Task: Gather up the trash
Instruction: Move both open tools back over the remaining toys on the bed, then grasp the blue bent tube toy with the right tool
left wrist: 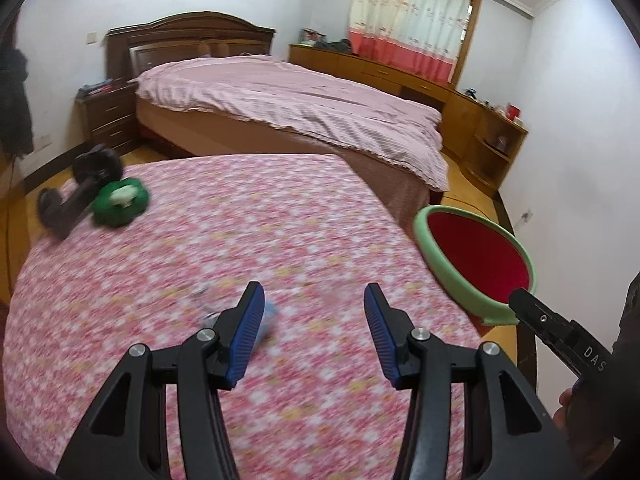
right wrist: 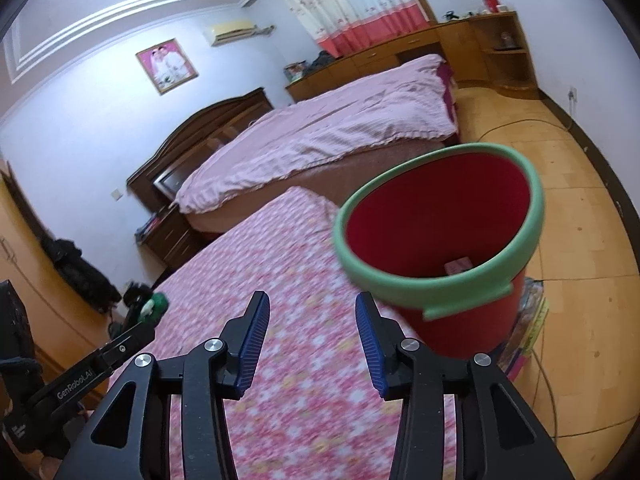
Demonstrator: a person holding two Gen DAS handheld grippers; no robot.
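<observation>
One red bin [right wrist: 440,240] with a green rim stands off the table's right edge, mouth tilted toward the cloth, which probably lets scraps go in with a short reach. One small pink scrap [right wrist: 458,267] already lies at its bottom. The table [left wrist: 240,220] wears a pink floral cloth, and two grippers hover over its near end. The left gripper [left wrist: 314,320] has its fingers set moderately apart with nothing between them; a pale bluish wrapper [left wrist: 268,318], blurred, lies on the cloth just behind its left finger, not gripped. The right gripper [right wrist: 312,328] also stands part-open and empty, its jaws nearest the bin's rim, a pose that fits a drop just made, though that is only a guess. At the table's far left corner sits one green lump with a whitish bit on top [left wrist: 120,202], touching a dark dumbbell-shaped thing [left wrist: 80,188]; whether the lump is trash I cannot tell. So I count one bin, one scrap inside, one loose wrapper, one green lump, and two empty grippers. The wrapper looks like the next pick for the left side.
</observation>
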